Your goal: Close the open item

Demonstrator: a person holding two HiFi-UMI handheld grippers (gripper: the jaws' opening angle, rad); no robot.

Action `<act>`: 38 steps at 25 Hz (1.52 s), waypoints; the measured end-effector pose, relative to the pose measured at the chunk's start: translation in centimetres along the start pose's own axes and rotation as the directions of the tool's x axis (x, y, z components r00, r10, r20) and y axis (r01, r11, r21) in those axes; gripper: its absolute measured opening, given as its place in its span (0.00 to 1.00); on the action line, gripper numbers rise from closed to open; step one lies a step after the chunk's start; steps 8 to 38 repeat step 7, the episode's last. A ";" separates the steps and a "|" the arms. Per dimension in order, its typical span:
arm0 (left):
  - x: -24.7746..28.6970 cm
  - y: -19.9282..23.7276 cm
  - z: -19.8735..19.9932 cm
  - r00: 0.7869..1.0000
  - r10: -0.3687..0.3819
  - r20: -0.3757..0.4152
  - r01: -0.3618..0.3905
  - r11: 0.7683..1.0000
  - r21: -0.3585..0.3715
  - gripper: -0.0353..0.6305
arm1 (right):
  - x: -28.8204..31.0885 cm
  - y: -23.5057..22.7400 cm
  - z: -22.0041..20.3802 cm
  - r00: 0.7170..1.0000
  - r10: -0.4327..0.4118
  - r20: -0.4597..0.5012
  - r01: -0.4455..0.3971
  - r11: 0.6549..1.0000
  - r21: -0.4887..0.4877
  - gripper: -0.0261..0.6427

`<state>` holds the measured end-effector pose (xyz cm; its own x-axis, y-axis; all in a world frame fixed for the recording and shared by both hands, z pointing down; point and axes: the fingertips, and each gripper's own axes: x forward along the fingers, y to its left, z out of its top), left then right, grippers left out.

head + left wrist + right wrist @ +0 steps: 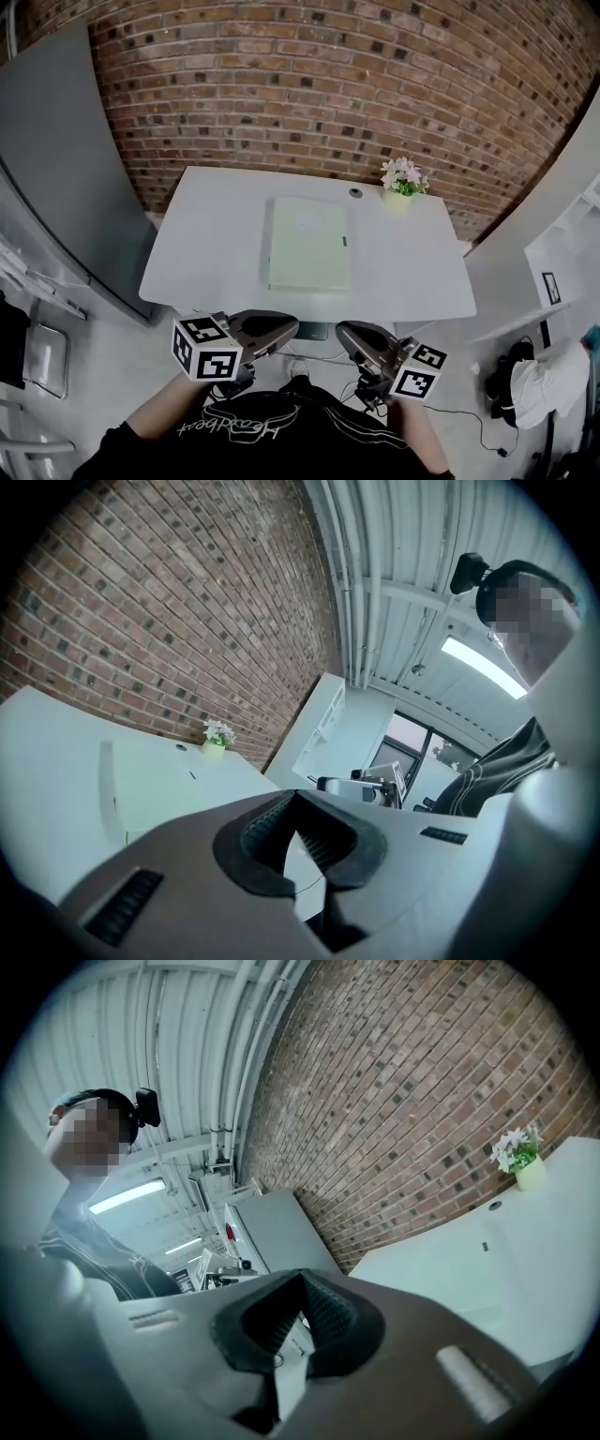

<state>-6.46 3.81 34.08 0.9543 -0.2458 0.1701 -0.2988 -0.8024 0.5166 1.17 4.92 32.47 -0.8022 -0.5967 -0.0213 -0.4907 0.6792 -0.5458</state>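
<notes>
Pale green folder (307, 242) is lying flat near the middle of the white table (202, 248), long side running away from the person. It is showing as one flat slab with a small dark tab (343, 242) on its right edge. No cover is standing up or lying spread beside it, so it is reading as shut, though it is too small to be sure of the seam.

Flower pot (402, 180) is sitting at the far right of the table, well apart from the folder, with the brick wall (328, 75) running behind.

Both tools are hanging close to the person's body, short of the table's near edge and touching nothing. Left gripper (296, 795) is showing its ribbed pads meeting at the tips with nothing between. Right gripper (302, 1277) is showing the same, tips together and empty.

Judging the step: this is fitting either a lead-in, if some flap is lying open unseen, or a stand-off beside a folder lying closed as the task wants. The frames are not settling which, so I am calling no next move. Any touch on the folder would be calling for a reach forward over the near edge.
</notes>
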 end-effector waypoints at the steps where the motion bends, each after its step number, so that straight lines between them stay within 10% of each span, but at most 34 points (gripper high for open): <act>1: 0.0 -0.1 -0.1 1.000 -0.002 -0.005 0.002 1.000 0.000 0.06 | -0.1 0.1 -0.1 1.000 -0.002 0.001 0.002 1.000 0.002 0.04; 38: 0.3 -0.3 -1.0 1.000 -0.007 -0.029 0.008 1.000 0.013 0.06 | -0.6 0.3 -0.5 1.000 -0.008 0.000 0.008 1.000 0.001 0.04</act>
